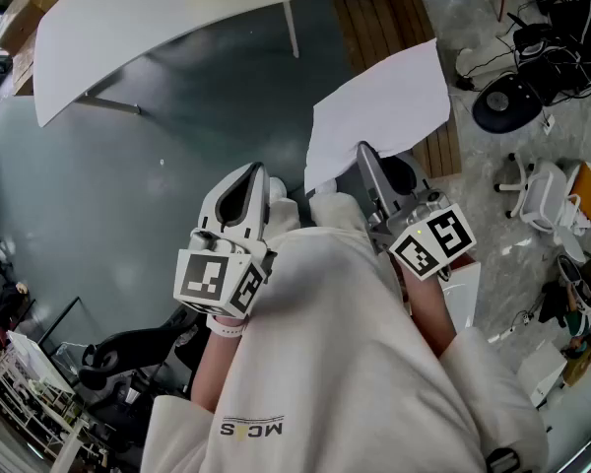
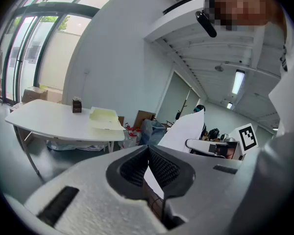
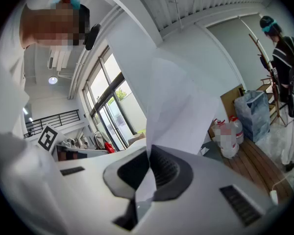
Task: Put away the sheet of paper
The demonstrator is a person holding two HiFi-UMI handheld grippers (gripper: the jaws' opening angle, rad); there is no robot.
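Two grippers, only one busy: the right gripper [image 1: 362, 158] has its fingers [image 3: 169, 173] clamped tight on the bottom edge of the white rectangular sheet of paper [image 1: 379, 106]. The sheet sticks up past the fingertips, in the air over the dark grey floor [image 1: 177, 146]. The left gripper [image 1: 256, 173] is closed tip to tip, near the sheet but not touching it.

Colours and patterns at the grippers
Sheet of paper [image 1: 379, 106] white; left gripper [image 1: 260, 168] and right gripper [image 1: 362, 150] pale grey, pads [image 2: 161, 168] black, ribbed; marker cube [image 1: 220, 276] black-and-white squares; floor [image 1: 177, 136] dark grey; sweatshirt [image 1: 325, 343] cream.
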